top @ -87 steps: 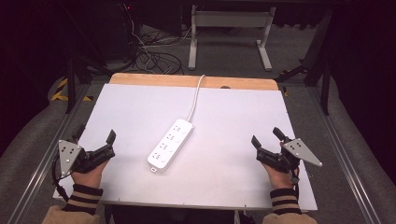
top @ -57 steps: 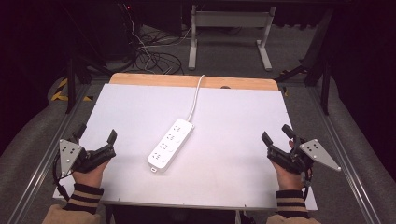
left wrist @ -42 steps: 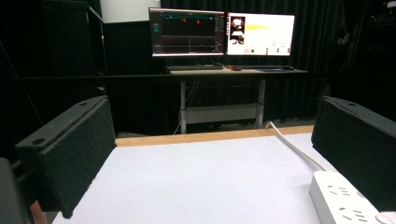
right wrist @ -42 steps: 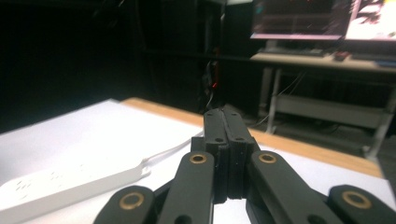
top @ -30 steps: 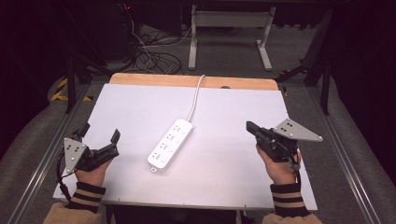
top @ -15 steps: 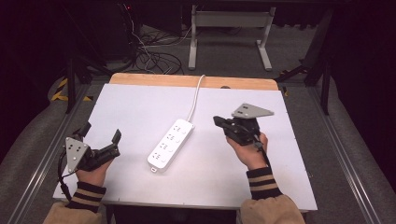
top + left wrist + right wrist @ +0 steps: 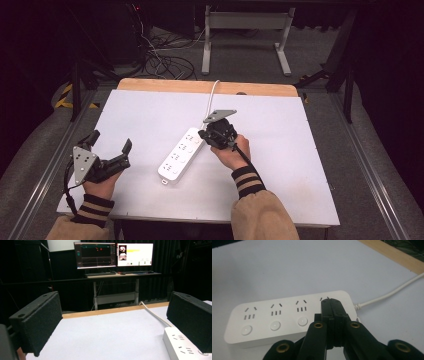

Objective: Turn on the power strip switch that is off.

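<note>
Hovering over the power strip (image 7: pixel 181 155) cord end, right claw (image 7: pixel 332 305) pressed together; left claw (image 7: pixel 110 142) spread wide apart

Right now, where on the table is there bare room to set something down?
Free: the right part of the table, between the right hand and the right edge; and the far-left patch between the power strip and the wooden strip. Crowded: the middle, where the right gripper meets the power strip.

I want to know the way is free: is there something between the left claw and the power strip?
Nothing visible. Bare white table lies between the open left claw and the power strip.
</note>
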